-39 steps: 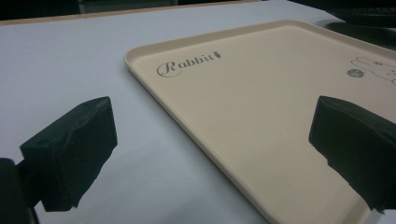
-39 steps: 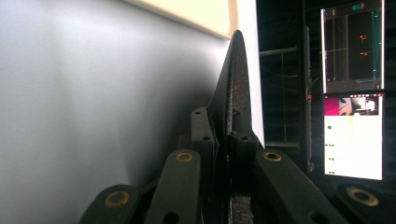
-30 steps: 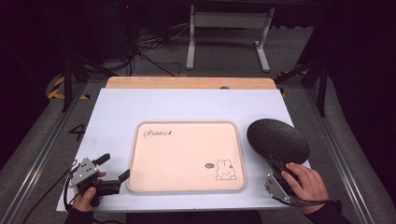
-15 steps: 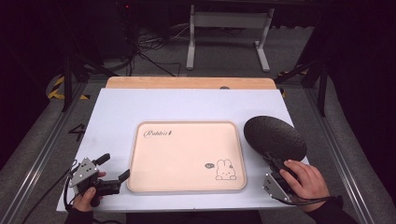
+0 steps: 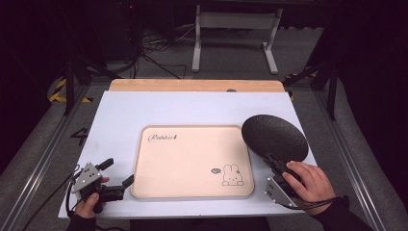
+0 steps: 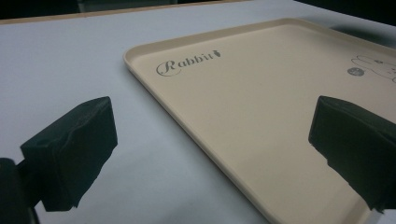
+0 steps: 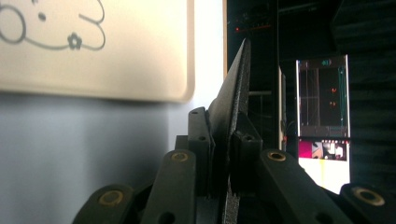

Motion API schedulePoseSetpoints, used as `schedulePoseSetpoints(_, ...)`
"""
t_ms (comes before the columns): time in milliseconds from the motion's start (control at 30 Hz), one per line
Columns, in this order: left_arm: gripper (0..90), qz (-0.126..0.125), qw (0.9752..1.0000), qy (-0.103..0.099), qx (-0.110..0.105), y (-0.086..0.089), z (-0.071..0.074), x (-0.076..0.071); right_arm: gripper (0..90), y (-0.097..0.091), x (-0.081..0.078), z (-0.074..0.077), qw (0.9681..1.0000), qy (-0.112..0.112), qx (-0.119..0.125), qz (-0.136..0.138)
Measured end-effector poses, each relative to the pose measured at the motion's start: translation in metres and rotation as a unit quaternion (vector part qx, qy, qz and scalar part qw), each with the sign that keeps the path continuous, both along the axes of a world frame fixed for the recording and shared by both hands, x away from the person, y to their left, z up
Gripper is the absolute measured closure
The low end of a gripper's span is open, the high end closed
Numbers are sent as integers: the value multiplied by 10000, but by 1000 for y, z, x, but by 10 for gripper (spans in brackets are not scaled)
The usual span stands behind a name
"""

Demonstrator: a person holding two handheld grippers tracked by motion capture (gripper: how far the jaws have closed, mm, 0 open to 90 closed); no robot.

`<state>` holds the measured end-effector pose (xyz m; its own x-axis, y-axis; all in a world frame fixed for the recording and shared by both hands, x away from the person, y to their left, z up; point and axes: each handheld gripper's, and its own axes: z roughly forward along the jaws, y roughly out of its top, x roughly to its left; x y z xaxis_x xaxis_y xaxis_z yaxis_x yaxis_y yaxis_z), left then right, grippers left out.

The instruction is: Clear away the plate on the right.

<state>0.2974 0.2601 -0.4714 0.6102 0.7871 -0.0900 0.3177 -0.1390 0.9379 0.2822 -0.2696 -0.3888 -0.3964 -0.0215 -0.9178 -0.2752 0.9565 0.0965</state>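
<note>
A beige tray [image 5: 192, 192] printed with "Rabbit" and a bunny drawing lies in the middle of the white table. A black round plate [image 5: 274, 136] hangs tilted above the table's right side, its left edge near the tray's right rim. My right gripper [image 5: 278, 162] is shut on the plate's near rim; in the right gripper view both pads clamp the thin black plate [image 7: 231, 107] edge-on. My left gripper [image 5: 117, 173] rests at the front left corner, jaws wide open, pointing at the tray [image 6: 261, 107]. Its two fingertips [image 6: 74, 144] have nothing between them.
A wooden board [image 5: 192, 85] lines the table's far edge. Beyond it stands a metal stand [image 5: 231, 29] amid floor cables. A lit screen [image 7: 323, 121] shows in the dark background of the right gripper view.
The right hand has lifted the black plate off the table and tilted it, carrying it slightly left toward the tray. The left gripper has stayed still.
</note>
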Motion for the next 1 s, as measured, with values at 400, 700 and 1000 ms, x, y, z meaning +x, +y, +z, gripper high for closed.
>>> schedulePoseSetpoints(400, 19, -11, 10000, 9, 34, -1, 0, 0, 820, 33, 2, 5, 9991, -4, -2, 427)
schedulePoseSetpoints(700, 20, -24, 10000, 17, 55, -1, 0, 0, 818, 65, 2, 5, 9965, -23, -19, 833)
schedulePoseSetpoints(1000, 21, -34, 10000, 34, 75, -2, 0, 0, 813, 90, 4, 10, 9938, -135, 73, 1100)
